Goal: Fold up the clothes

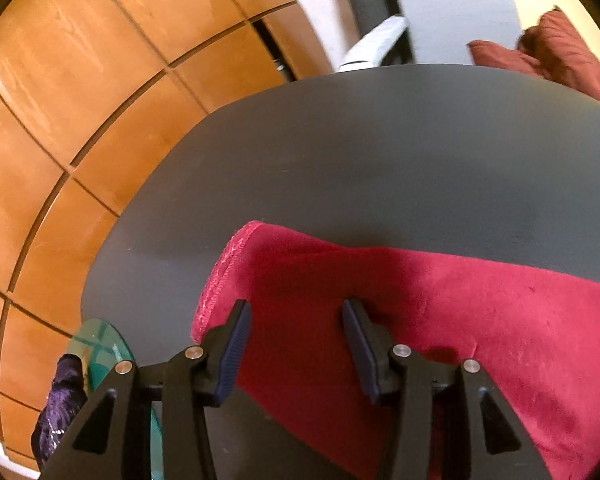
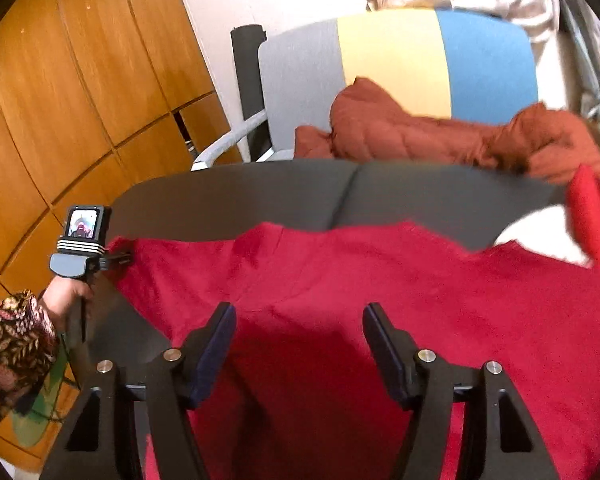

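Note:
A red fleece garment [image 2: 360, 280] lies spread across the dark grey table [image 2: 240, 196]. In the left wrist view its hemmed left end [image 1: 224, 276] sits just ahead of my left gripper [image 1: 296, 312], which is open and hovers over the cloth [image 1: 440, 312]. My right gripper [image 2: 298, 316] is also open, above the middle of the red cloth, with nothing between its fingers. In the right wrist view the left gripper [image 2: 120, 258] is at the cloth's left edge, held by a hand [image 2: 68, 292] with a patterned sleeve; its tips are too small to read there.
A rust-coloured quilted jacket [image 2: 440, 136] lies on a grey, yellow and blue chair [image 2: 400, 60] behind the table. Orange wooden cupboard panels [image 1: 80, 100] fill the left. The table's left edge [image 1: 112, 240] curves close to my left gripper. A green glass surface [image 1: 100, 348] sits below it.

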`<state>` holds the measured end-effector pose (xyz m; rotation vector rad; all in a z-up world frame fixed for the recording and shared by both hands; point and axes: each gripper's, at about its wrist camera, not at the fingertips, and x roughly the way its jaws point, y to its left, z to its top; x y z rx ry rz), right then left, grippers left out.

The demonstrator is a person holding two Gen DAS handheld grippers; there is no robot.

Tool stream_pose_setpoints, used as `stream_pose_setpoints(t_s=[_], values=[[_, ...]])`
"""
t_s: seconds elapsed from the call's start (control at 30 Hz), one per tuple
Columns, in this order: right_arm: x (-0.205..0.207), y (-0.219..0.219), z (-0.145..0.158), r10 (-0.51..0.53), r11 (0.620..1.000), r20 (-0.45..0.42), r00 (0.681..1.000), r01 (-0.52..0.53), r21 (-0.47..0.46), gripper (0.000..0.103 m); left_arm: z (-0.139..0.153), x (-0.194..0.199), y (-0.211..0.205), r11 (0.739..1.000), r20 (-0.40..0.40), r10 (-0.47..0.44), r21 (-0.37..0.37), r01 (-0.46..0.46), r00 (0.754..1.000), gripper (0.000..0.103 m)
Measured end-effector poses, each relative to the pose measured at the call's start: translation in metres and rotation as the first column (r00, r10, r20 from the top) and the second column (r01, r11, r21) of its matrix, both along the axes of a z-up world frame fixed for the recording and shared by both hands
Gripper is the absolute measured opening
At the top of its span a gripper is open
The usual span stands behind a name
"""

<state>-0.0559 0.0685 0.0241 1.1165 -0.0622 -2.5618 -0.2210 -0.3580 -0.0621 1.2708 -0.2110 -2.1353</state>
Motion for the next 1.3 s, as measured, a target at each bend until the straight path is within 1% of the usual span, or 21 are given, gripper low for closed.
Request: stream_pose_setpoints(t_s=[0.07, 0.13, 0.23, 0.27, 0.3, 0.33, 0.4, 0.43, 0.47, 0.5, 0.53, 0.6, 0.7, 0.77, 0.8, 0.9, 1.0, 1.07, 1.17, 1.23, 1.3], values=[[0.002, 0.003, -0.003, -0.027, 0.995, 0.025, 0.999, 0.024, 0.092, 0.067, -0.002, -0.005, -0.008, 0.999, 0.012, 0.020, -0.032, -0.019, 1.000, 0.051], [0.000, 0.011, -0.021, -0.078, 0.987, 0.095, 0.992, 0.064, 0.145, 0.067, -0.004, -0.006, -0.015, 0.998, 0.011, 0.041, -0.049, -0.040, 0.999, 0.051], [-0.013, 0.022, -0.052, -0.117, 0.991, 0.216, 0.969, 0.099, 0.096, 0.067, 0.000, -0.012, -0.028, 0.999, -0.007, 0.049, -0.009, -0.049, 0.999, 0.047], [-0.019, 0.024, -0.058, -0.120, 0.992, 0.230, 0.966, 0.106, 0.071, 0.070, 0.003, -0.012, -0.030, 0.998, -0.016, 0.055, 0.025, -0.055, 0.998, 0.047], [-0.027, 0.023, -0.059, -0.114, 0.992, 0.218, 0.969, 0.100, 0.073, 0.071, 0.009, -0.004, -0.033, 0.992, -0.049, 0.070, 0.106, -0.065, 0.996, 0.046], [-0.035, 0.020, -0.060, -0.106, 0.992, 0.200, 0.974, 0.091, 0.083, 0.072, 0.016, 0.006, -0.032, 0.982, -0.098, 0.074, 0.183, -0.055, 0.992, 0.046], [-0.050, 0.019, -0.061, -0.090, 0.994, 0.167, 0.982, 0.078, 0.079, 0.072, 0.031, 0.031, -0.021, 0.961, -0.197, 0.078, 0.276, -0.021, 0.977, 0.046], [-0.056, 0.022, -0.059, -0.083, 0.996, 0.154, 0.985, 0.075, 0.057, 0.070, 0.039, 0.044, -0.015, 0.947, -0.246, 0.083, 0.320, 0.000, 0.966, 0.046], [-0.063, 0.024, -0.058, -0.076, 0.997, 0.140, 0.987, 0.072, 0.036, 0.063, 0.046, 0.058, -0.004, 0.934, -0.284, 0.060, 0.353, 0.047, 0.957, 0.046], [-0.054, 0.033, -0.051, -0.079, 0.997, 0.118, 0.990, 0.078, 0.014, 0.059, 0.054, 0.072, 0.006, 0.919, -0.323, 0.037, 0.384, 0.095, 0.946, 0.046], [-0.040, 0.044, -0.043, -0.086, 0.996, 0.094, 0.992, 0.087, -0.008, 0.057, 0.059, 0.087, 0.022, 0.900, -0.357, -0.028, 0.398, 0.179, 0.934, 0.047], [-0.011, 0.065, -0.027, -0.101, 0.993, 0.047, 0.994, 0.103, -0.054, 0.058, 0.070, 0.118, 0.054, 0.842, -0.427, -0.155, 0.414, 0.345, 0.891, 0.048], [0.031, 0.097, -0.003, -0.126, 0.985, -0.023, 0.992, 0.123, -0.123, 0.066, 0.063, 0.145, 0.090, 0.785, -0.429, -0.288, 0.408, 0.467, 0.856, 0.049], [0.059, 0.119, 0.013, -0.146, 0.977, -0.069, 0.987, 0.132, -0.169, 0.070, 0.058, 0.163, 0.114, 0.737, -0.428, -0.372, 0.403, 0.542, 0.824, 0.049], [0.074, 0.128, 0.016, -0.142, 0.979, -0.073, 0.987, 0.129, -0.158, 0.070, 0.055, 0.172, 0.125, 0.711, -0.427, -0.413, 0.401, 0.578, 0.804, 0.049], [0.127, 0.153, 0.009, -0.155, 0.984, -0.030, 0.987, 0.151, -0.099, 0.073, 0.048, 0.199, 0.161, 0.622, -0.425, -0.529, 0.395, 0.676, 0.735, 0.050], [0.154, 0.172, -0.008, -0.173, 0.976, 0.049, 0.984, 0.178, -0.123, 0.073, 0.040, 0.226, 0.196, 0.519, -0.422, -0.634, 0.389, 0.761, 0.648, 0.060], [0.166, 0.180, -0.022, -0.174, 0.970, 0.086, 0.981, 0.186, -0.157, 0.073, 0.039, 0.228, 0.217, 0.483, -0.394, -0.698, 0.357, 0.799, 0.598, 0.060], [0.167, 0.176, -0.042, -0.167, 0.950, 0.157, 0.973, 0.202, -0.239, 0.073, 0.031, 0.230, 0.245, 0.470, -0.344, -0.765, 0.279, 0.837, 0.544, 0.060], [0.163, 0.169, -0.051, -0.152, 0.928, 0.192, 0.970, 0.206, -0.310, 0.073, 0.025, 0.223, 0.256, 0.489, -0.306, -0.784, 0.233, 0.841, 0.540, 0.060], [0.160, 0.157, -0.057, -0.121, 0.917, 0.213, 0.970, 0.191, -0.350, 0.074, 0.022, 0.220, 0.261, 0.517, -0.299, -0.766, 0.241, 0.821, 0.570, 0.060]])
